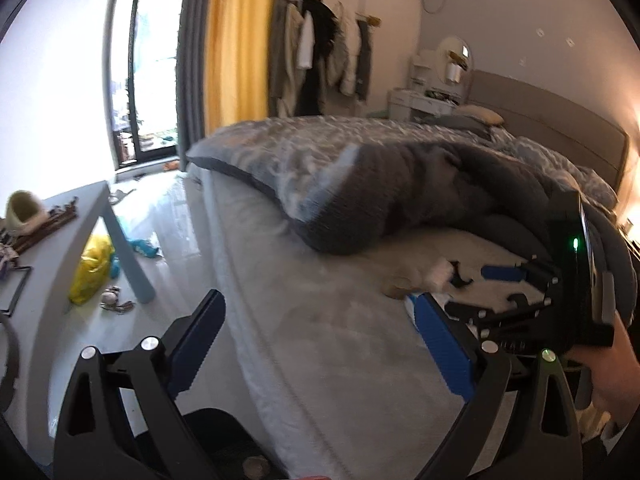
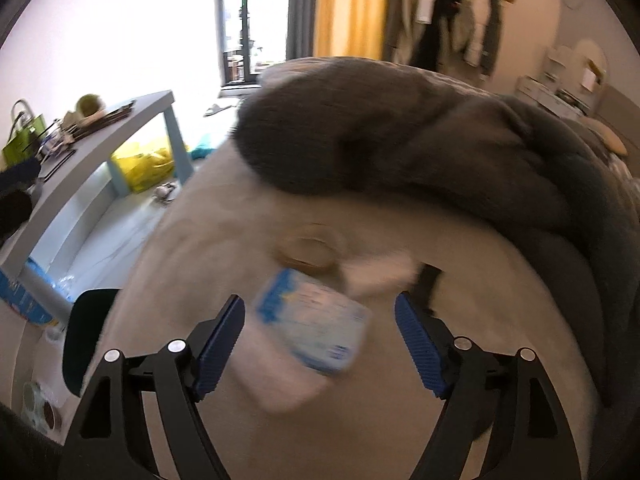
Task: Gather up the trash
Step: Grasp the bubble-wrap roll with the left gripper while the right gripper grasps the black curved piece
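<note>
Both tools stood with jaws apart over the bed point(image 1: 320, 360). The left tool point(image 1: 316, 344) held nothing. Between the right tool's point(image 2: 320, 344) spread pads lay a blurred blue-and-white packet point(image 2: 316, 328) on the sheet; contact could not be told. A tape roll point(image 2: 310, 250) lay just beyond it, near the grey duvet point(image 2: 400, 132).

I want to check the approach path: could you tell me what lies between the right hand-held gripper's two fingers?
In the right wrist view, a blurred blue-and-white packet lies on the bed sheet between the open right hand-held gripper fingers, untouched.
</note>
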`<state>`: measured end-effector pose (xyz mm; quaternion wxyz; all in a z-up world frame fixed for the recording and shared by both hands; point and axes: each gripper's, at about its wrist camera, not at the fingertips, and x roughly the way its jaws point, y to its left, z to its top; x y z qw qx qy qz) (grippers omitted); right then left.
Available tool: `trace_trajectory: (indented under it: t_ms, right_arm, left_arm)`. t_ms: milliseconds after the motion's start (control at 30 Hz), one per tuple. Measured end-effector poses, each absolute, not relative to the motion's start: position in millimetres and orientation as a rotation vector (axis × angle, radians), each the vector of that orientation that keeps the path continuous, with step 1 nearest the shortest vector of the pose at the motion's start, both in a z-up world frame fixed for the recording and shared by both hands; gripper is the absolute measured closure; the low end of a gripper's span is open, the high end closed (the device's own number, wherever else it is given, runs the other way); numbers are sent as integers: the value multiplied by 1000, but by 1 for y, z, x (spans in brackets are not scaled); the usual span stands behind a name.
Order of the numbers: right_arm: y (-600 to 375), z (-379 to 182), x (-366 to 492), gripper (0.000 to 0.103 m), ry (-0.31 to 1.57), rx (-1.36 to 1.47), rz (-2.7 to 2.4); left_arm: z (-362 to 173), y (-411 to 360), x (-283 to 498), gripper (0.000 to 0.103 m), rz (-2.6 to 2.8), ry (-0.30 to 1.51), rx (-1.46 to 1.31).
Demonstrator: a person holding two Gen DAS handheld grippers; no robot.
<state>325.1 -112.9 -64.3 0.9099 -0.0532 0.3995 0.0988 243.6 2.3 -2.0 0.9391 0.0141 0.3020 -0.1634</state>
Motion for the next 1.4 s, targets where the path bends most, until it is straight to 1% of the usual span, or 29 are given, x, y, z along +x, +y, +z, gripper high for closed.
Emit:
trace_trajectory:
  t_ms: [400,667,967,1033,1100,1167,1267,1333,1367,1400]
  right_arm:
    - [-167,-71,317,19,833,-52,118]
    - [-198,-81,312,19,849,-26,89]
    - [-218,-83,306,19,854,19,93]
    - [-220,-85,306,19,859,14,90]
    - [-224,-88,305,19,866,15,88]
    - [-228,-92,304,19,878,16,84]
    - [-236,-97,303,19,893,37,80]
    - [-239,-99,303,19,903,49,83]
    - [-239,-101,304,23,911,51,85]
    - [-239,-102,304,31,919,50,86]
  left_arm:
    - [-34,-58,253,6,-478,687,88]
    - [-65,-102,259,6,-571,750,159]
    - [-89,-125,267,7,-590,812,177]
    - [-92,-127,269,10,-591,823,162]
    - [-94,-128,271,21,-584,836,151]
    - [-98,-130,274,24,-577,853,143]
    - [-101,-133,275,31,-577,865,136]
    - [-100,-134,275,33,-567,859,130]
    - [-99,-134,274,34,-566,853,123]
    - [-98,-134,275,34,-565,847,115]
